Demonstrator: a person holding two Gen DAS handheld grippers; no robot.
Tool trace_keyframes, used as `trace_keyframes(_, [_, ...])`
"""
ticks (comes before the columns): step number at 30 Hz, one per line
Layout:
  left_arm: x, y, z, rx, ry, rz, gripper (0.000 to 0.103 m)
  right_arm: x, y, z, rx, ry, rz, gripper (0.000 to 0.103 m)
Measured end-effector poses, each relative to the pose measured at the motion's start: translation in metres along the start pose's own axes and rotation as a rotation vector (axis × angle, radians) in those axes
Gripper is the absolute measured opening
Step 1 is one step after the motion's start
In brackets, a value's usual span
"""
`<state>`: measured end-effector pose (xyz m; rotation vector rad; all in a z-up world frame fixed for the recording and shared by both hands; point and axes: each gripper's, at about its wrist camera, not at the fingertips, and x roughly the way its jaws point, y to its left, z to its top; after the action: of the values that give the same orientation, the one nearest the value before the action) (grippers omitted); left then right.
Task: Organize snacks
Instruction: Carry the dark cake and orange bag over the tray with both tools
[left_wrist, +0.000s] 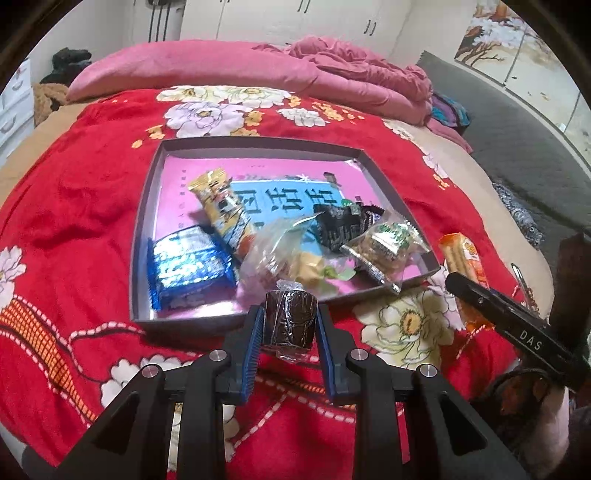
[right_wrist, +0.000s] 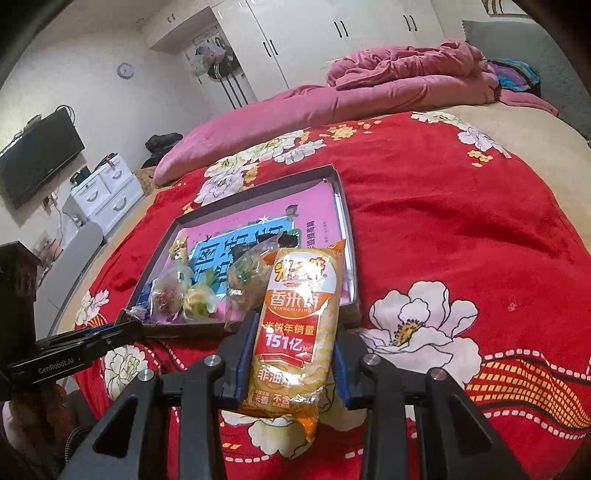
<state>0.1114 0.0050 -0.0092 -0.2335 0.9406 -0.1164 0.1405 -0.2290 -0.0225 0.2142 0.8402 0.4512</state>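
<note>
Here, a red floral blanket (left_wrist: 85, 206) covers the bed, with a crumpled pink quilt (left_wrist: 332, 70) bunched along its far side. On the blanket sits a shallow grey box lid (left_wrist: 258, 143), its floor lined pink with a blue printed panel. Inside the lid, crowded toward its near edge, lie a blue foil-wrapped pack (left_wrist: 188, 271), a yellow snack bar (left_wrist: 221, 210) tilted on its side, a clear bag of small pastries (left_wrist: 280, 251), a black patterned packet (left_wrist: 338, 225) and a clear bag with a green label (left_wrist: 388, 245).

The right gripper (right_wrist: 293, 354) has its jaws clamped on an orange rice cracker pack (right_wrist: 295, 325), held upright and lengthwise between the blue pads, just in front of the lid's near right corner. The left gripper (left_wrist: 290, 328) has its jaws narrowed on a small dark round cake in clear wrap (left_wrist: 290, 317), with both pads pressing its sides, at the lid's near edge. In the left wrist view the right gripper's black finger crosses in front of the orange pack at the right.
</note>
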Motion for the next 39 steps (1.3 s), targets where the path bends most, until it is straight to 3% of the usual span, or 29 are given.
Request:
trace_keyframes(17, [0.023,-0.011,0.015,0.002,0.018,-0.005,0.029,0.008,-0.014,0.016,0.042,-0.029,0.0,0.036])
trace_keyframes(39, [0.044,-0.006,0.026,-0.029,0.025,0.015,0.029,0.051,-0.001,0.033,-0.028,0.002,-0.041,0.036])
